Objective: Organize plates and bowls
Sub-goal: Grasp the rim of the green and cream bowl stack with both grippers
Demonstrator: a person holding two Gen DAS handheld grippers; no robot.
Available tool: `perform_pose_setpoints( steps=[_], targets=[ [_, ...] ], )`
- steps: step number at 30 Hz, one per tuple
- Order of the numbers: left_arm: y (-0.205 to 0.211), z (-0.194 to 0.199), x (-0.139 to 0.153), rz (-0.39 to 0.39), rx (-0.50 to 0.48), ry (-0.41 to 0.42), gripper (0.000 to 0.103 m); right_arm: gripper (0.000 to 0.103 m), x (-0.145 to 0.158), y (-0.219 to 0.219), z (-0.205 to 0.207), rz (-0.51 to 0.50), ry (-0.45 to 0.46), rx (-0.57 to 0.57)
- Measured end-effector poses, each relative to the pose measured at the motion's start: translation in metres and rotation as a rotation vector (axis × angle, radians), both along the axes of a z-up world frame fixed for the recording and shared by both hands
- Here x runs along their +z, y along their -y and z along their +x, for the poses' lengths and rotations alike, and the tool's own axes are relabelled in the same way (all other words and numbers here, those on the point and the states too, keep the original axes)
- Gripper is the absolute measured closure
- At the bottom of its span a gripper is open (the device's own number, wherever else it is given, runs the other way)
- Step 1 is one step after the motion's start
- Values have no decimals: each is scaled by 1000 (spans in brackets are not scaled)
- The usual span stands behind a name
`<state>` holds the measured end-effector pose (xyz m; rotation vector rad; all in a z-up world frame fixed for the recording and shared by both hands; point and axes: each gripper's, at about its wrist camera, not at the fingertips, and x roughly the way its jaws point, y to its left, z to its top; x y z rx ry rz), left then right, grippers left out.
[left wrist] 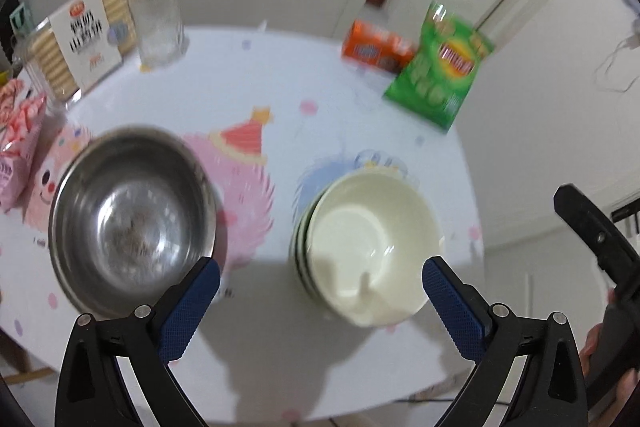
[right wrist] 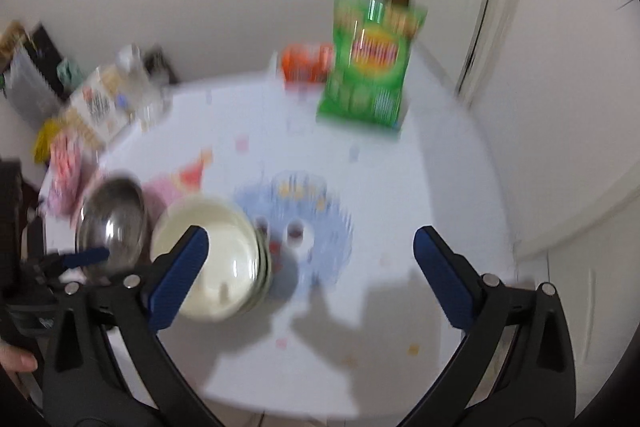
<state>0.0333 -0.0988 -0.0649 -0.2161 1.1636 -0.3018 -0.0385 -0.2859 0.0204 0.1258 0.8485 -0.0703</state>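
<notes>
A stack of cream bowls [left wrist: 372,247] stands on the round table [left wrist: 280,87] at the near right. A steel bowl [left wrist: 128,219] stands alone to its left. My left gripper [left wrist: 320,287] is open and empty, hovering above the near table edge between the two. In the blurred right wrist view the cream stack [right wrist: 212,259] and the steel bowl [right wrist: 112,223] sit at the left. My right gripper [right wrist: 310,263] is open and empty above bare table to the right of the stack. The left gripper's blue fingertip [right wrist: 90,255] shows at the far left.
A green snack bag [left wrist: 440,71] and an orange box [left wrist: 376,47] stand at the far right of the table. A biscuit box [left wrist: 80,39], a clear glass [left wrist: 158,23] and pink packets [left wrist: 20,147] line the far left. The right gripper's body [left wrist: 600,267] shows at the right edge.
</notes>
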Motion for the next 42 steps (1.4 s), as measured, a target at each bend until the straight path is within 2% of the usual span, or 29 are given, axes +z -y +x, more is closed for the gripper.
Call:
perform_pose_setpoints(
  steps=[2, 5, 8, 11, 16, 27, 37, 40, 42],
  targets=[
    [-1, 0, -1, -21, 7, 6, 0, 1, -3, 5, 1, 50, -5, -25],
    [-1, 2, -4, -35, 10, -19, 0, 1, -18, 9, 13, 94, -106, -30],
    [-3, 3, -5, -55, 19, -31, 0, 1, -18, 5, 12, 66, -77, -22],
    [-3, 5, -6, -14, 29, -29, 0, 1, -23, 2, 13, 68, -87, -6],
    [3, 5, -19, 56, 26, -42, 0, 1, -42, 13, 19, 148, -152, -79],
    [14, 8, -45, 20, 3, -115, 1, 2, -78, -8, 43, 143, -325, 52],
    [16, 13, -58, 8, 8, -144, 1, 7, -98, -14, 58, 133, -404, 73],
    [16, 14, -61, 5, 11, -151, 1, 13, -105, -13, 61, 146, -431, 74],
    [15, 16, -64, -4, 17, -164, 1, 21, -110, -11, 62, 166, -455, 65]
  ],
)
